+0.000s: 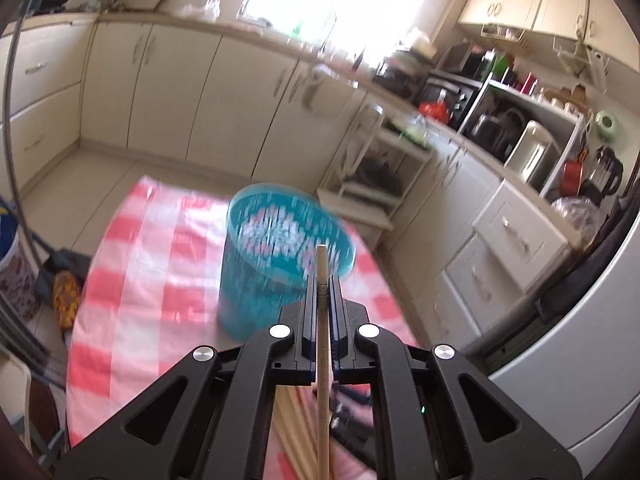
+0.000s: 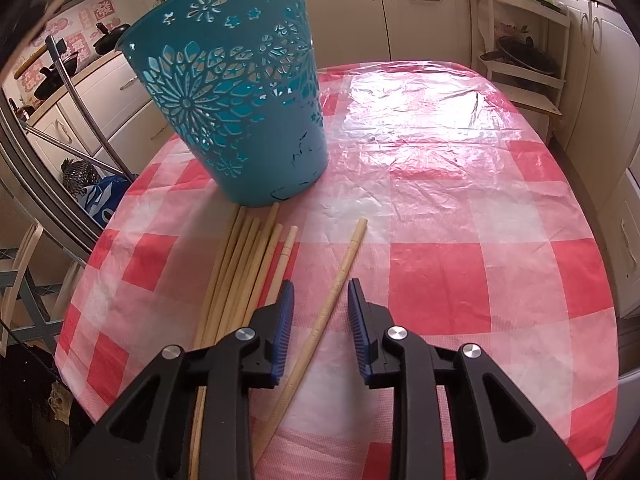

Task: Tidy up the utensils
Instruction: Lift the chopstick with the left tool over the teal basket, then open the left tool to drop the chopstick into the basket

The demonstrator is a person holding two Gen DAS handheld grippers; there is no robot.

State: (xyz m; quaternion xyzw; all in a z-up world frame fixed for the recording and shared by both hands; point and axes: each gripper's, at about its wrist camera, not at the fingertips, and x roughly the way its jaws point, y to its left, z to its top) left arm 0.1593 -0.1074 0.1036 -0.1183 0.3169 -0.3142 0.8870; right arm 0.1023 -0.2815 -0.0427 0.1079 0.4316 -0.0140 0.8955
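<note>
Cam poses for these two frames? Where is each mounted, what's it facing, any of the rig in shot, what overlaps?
Left wrist: on the left gripper, raised, facing the teal basket and kitchen cabinets; jaws shut on one chopstick.
Right wrist: on the right gripper, angled down at the table; jaws open astride a lone chopstick, loose chopsticks beside.
Shared: teal basket, checked tablecloth.

The left gripper (image 1: 322, 280) was raised, jaws clamped tight on a single chopstick (image 1: 322, 360). The right gripper (image 2: 320, 294) hung tilted downward, jaws parted, pads touching nothing.
</note>
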